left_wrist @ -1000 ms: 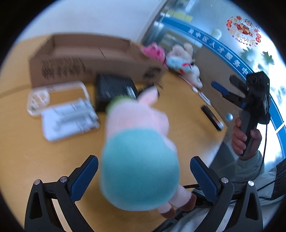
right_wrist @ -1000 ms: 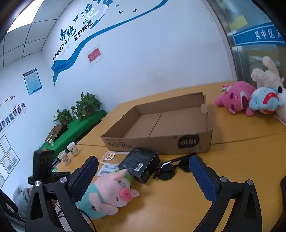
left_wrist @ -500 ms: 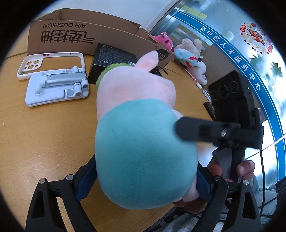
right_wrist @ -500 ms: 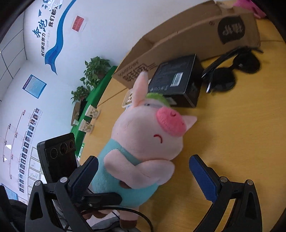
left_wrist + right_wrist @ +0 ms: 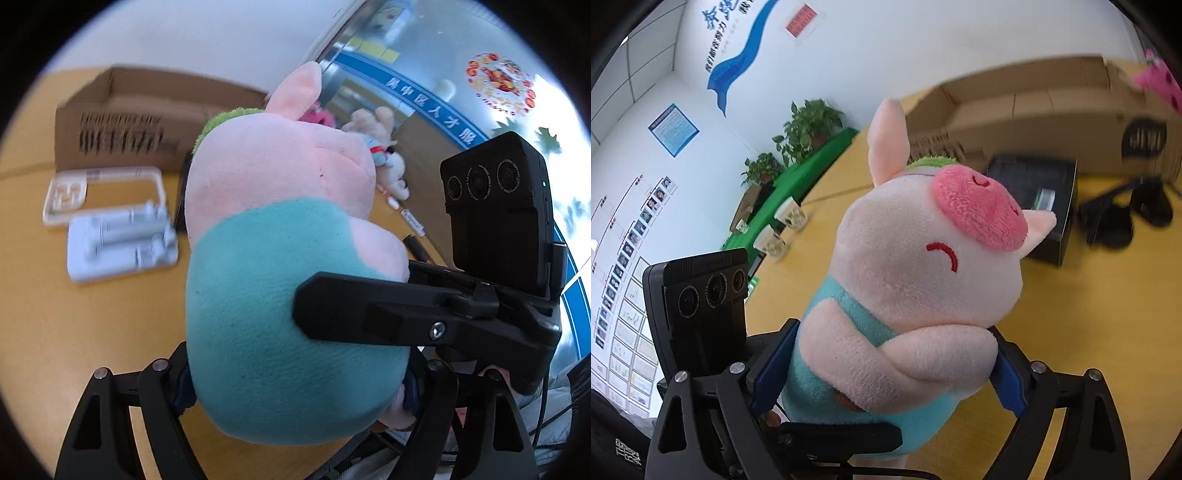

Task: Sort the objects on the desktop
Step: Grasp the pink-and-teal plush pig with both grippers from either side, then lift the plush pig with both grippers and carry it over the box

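A plush pig (image 5: pixel 280 280), pink with a teal shirt, stands upright over the yellow table (image 5: pixel 62 332) and fills both wrist views. My left gripper (image 5: pixel 295 384) is closing on its teal body from behind, and both blue pads press into the plush. My right gripper (image 5: pixel 890 369) is closing on it from the front, with its pads against the teal side and the pink arm. One black finger (image 5: pixel 332 314) of the right gripper crosses the pig's back. A finger (image 5: pixel 831 439) of the left gripper shows under the pig (image 5: pixel 923 280).
An open cardboard box (image 5: pixel 122 122) stands behind. In front of it lie a white phone case (image 5: pixel 103 192), a white stand (image 5: pixel 122 240), a black box (image 5: pixel 1034 192) and sunglasses (image 5: pixel 1126 214). More plush toys (image 5: pixel 373 129) sit at the far table edge.
The left jaws have closed in onto the pig's body. The right gripper came in from the right and down, and now has its fingers round the pig from the front.
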`<act>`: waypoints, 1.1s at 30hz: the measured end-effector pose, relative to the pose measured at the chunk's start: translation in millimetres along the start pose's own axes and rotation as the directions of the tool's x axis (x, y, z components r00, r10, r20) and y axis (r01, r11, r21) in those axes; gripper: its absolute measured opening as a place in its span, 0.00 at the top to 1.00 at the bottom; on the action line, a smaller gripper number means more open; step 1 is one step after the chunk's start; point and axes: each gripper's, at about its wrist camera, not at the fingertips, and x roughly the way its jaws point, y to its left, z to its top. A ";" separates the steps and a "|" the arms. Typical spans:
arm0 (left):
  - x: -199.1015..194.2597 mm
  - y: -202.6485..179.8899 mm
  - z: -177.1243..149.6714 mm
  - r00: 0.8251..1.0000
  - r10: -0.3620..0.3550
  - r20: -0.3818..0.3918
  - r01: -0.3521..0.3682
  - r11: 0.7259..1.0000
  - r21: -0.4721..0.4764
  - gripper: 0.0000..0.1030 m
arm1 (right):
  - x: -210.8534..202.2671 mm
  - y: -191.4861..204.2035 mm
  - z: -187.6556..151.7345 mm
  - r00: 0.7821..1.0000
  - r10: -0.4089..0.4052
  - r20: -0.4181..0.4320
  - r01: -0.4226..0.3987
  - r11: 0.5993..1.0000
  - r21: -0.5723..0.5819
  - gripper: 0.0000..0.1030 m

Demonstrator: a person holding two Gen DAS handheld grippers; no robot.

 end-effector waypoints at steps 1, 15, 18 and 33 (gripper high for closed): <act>-3.6 -4.6 7.9 1.000 -0.001 0.019 0.001 1.000 0.022 0.20 | -9.0 4.9 7.0 1.000 -0.004 0.022 0.005 1.000 -0.015 0.12; -53.4 -25.8 136.3 0.962 -0.108 0.250 0.043 0.967 0.252 0.20 | -97.4 70.6 134.3 0.951 -0.095 0.293 0.160 0.965 -0.207 0.12; -58.7 -19.7 159.8 0.950 -0.129 0.283 0.046 0.959 0.280 0.20 | -102.6 81.1 158.6 0.940 -0.097 0.326 0.179 0.956 -0.231 0.12; -48.3 33.1 263.8 0.932 -0.106 0.348 0.020 0.970 0.240 0.20 | -55.5 85.0 280.8 0.928 -0.067 0.367 0.187 0.935 -0.302 0.12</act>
